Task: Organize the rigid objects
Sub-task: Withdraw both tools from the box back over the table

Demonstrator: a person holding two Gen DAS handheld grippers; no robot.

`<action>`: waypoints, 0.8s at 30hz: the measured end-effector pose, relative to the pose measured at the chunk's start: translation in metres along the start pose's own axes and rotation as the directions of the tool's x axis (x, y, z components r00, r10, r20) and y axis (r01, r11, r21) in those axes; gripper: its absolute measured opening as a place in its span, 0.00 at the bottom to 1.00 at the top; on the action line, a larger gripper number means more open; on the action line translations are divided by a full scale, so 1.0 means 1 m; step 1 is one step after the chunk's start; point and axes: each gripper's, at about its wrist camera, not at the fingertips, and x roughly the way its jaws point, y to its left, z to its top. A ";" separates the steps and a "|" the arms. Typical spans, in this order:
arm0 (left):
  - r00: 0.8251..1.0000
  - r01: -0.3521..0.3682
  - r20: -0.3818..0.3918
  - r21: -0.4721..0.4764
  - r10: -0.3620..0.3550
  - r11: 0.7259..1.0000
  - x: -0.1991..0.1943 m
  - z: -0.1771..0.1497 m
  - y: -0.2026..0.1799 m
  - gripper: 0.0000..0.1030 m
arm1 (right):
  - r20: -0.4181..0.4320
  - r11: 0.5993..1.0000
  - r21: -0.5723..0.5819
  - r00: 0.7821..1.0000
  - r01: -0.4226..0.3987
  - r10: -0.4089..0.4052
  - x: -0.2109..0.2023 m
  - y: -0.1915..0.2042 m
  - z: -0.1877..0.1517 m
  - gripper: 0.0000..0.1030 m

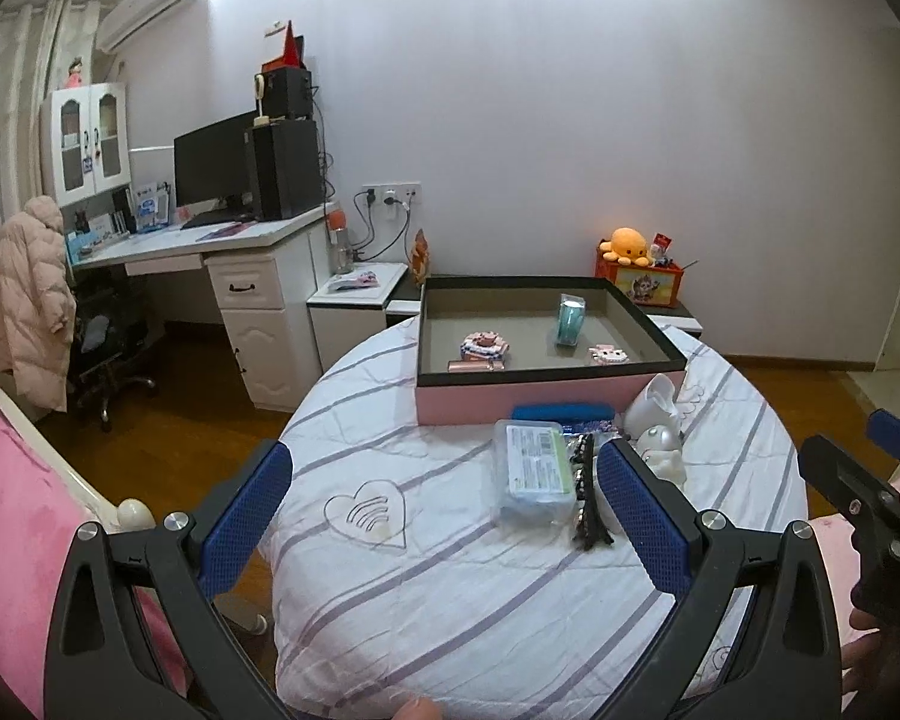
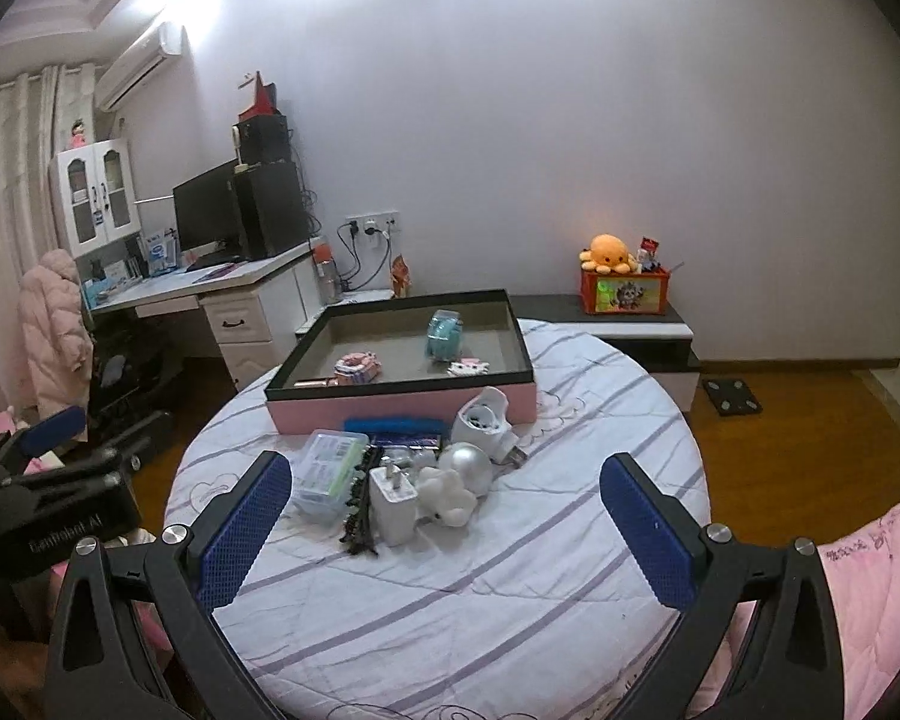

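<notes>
Both the left hand-held gripper (image 1: 444,510) and right hand-held gripper (image 2: 447,510) hover spread and empty over the table (image 2: 510,600). The loose pile (image 2: 408,480) lies just before the pink box (image 2: 402,408), which already holds 4 items. Crowded pieces risk nudging neighbours during a grasp. "GenRobot.AI" reads on the left unit.

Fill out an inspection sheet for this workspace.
Surface: round table under a striped cloth.
Job's things: tray holding a teal item and three small pieces; outside it, a clear case, hair clip, charger, silver ball.
Clutter: the pile sits bunched in front of the tray.
Tongs: left tongs open, empty; right tongs open, empty.
Cables: plugs at the wall socket.
Surroundings: desk, toy box.
</notes>
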 end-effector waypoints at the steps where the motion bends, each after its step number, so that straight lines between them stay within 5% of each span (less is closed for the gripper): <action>1: 1.000 0.000 0.000 -0.005 0.000 1.000 0.000 0.001 0.001 1.00 | 0.001 1.000 -0.004 1.000 0.002 -0.002 -0.001 0.002 -0.002 1.00; 24: 1.000 -0.008 0.011 -0.012 0.008 1.000 -0.003 0.001 0.004 1.00 | -0.022 1.000 -0.010 1.000 -0.003 0.002 0.000 0.006 -0.007 1.00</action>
